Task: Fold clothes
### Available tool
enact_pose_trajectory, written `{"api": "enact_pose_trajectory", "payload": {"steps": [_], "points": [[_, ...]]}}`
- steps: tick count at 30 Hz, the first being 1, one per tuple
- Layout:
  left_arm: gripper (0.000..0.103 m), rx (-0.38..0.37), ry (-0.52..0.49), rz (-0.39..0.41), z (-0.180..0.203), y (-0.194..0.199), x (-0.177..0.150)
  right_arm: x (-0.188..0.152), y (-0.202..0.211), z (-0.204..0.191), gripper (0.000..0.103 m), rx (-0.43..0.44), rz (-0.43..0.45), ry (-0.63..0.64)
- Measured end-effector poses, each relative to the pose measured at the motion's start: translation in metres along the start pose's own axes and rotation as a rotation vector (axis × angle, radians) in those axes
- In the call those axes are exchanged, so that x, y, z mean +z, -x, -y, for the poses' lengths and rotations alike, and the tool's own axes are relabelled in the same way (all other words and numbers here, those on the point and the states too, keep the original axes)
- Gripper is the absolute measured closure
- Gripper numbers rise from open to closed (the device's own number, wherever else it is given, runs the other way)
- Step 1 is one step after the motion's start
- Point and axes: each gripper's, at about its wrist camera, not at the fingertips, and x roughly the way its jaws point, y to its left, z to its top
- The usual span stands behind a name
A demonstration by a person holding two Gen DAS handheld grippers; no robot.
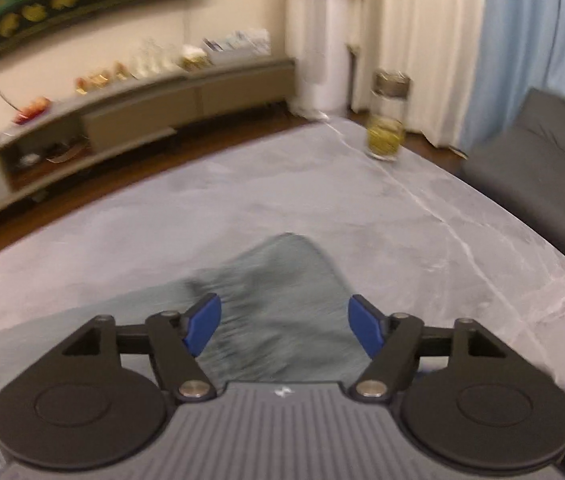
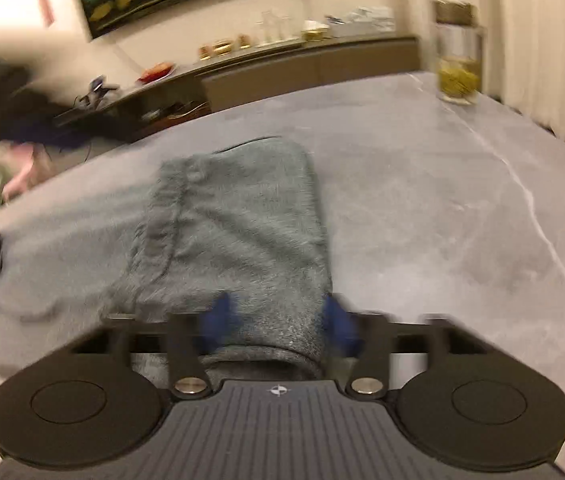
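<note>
While the grey garment [image 2: 238,236] lies folded on the grey marble desk [image 2: 442,220], my right fingers [image 2: 280,326] stand wide on both sides of its near edge; the picture is blurred, so I cannot tell if the blue pads [image 2: 222,320] touch the cloth. My left fingers [image 1: 284,326] are also spread wide, with nothing between them, above the same garment [image 1: 278,300]. A glass jar [image 1: 387,120] with yellow-green content stands at the far corner of the desk, well apart from the garment. A dark sofa [image 1: 542,168] is beside the desk, near the jar.
</note>
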Motion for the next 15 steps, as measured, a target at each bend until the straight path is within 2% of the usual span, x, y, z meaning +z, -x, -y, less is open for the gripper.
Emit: {"api": "enact_pose_trajectory", "payload": {"steps": [1,6,7,8,9,11,13,15], "points": [[0.031,-0.004,-0.009,-0.029,0.007,-0.015,0.005,-0.001,0.002,-0.004,0.086,-0.002,0.018,0.035],[0.032,-0.004,-0.126,-0.149,0.035,-0.071,0.012,-0.006,0.019,-0.032,0.090,0.003,0.137,0.239],[0.039,0.008,-0.157,-0.178,0.037,-0.079,0.010,-0.007,0.019,-0.035,0.092,0.003,0.143,0.255],[0.076,0.019,-0.189,-0.207,0.039,-0.086,0.007,-0.008,0.017,-0.036,0.092,0.003,0.143,0.265],[0.093,0.041,-0.200,-0.235,0.037,-0.091,0.006,-0.010,0.016,-0.037,0.092,0.004,0.144,0.275],[0.097,0.014,-0.167,-0.219,0.020,-0.084,0.005,-0.009,0.016,-0.036,0.092,0.021,0.145,0.264],[0.097,-0.031,-0.087,-0.159,-0.010,-0.058,0.006,-0.005,0.020,-0.030,0.089,0.057,0.156,0.225],[0.098,-0.076,0.012,-0.076,-0.048,-0.020,0.005,0.001,0.031,-0.026,0.086,0.152,0.185,0.159]]}}
